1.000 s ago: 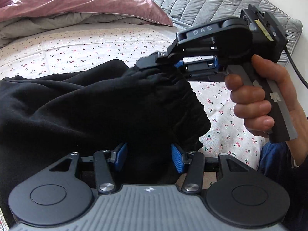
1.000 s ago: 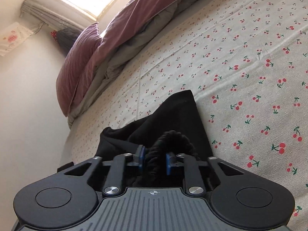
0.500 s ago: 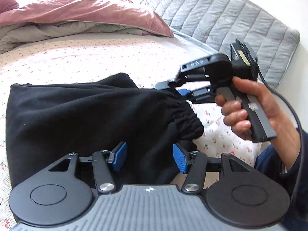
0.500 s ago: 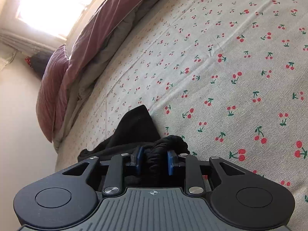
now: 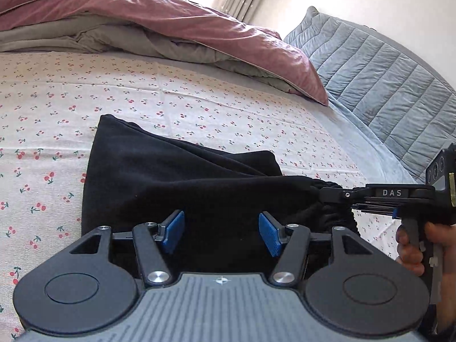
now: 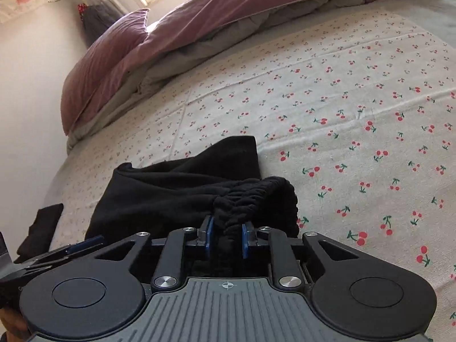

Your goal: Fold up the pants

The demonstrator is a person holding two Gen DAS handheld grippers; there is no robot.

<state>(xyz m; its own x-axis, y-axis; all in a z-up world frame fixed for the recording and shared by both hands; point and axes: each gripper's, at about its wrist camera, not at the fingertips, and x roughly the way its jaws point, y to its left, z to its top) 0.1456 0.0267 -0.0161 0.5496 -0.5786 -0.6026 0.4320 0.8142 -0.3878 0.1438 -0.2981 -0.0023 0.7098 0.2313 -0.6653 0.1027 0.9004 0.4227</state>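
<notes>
- The left gripper (image 5: 221, 233) is hovering just above the near edge of the pants (image 5: 176, 176) with its jaws spread wide — gripping nothing.
- The black pants are lying bunched on the cherry-print bed sheet (image 5: 42, 108), spreading from the left gripper across to the right one.
- The right gripper (image 6: 225, 240) is holding the gathered waistband (image 6: 250, 196), its jaws pressing in on the ruffled elastic from both sides.
- To do this step well, I judge the left jaws should be closing on a near corner of the cloth while the right is keeping the waistband taut, so both edges are lining up before the fold is laid down — slack cloth in the middle is likely to wrinkle.
- Counting: one pair of pants, two grippers, one pink duvet (image 5: 199, 25), one pink pillow (image 6: 108, 57), one quilted grey headboard (image 5: 384, 77), and one small dark item (image 6: 42, 228) lying apart near the bed's edge.
</notes>
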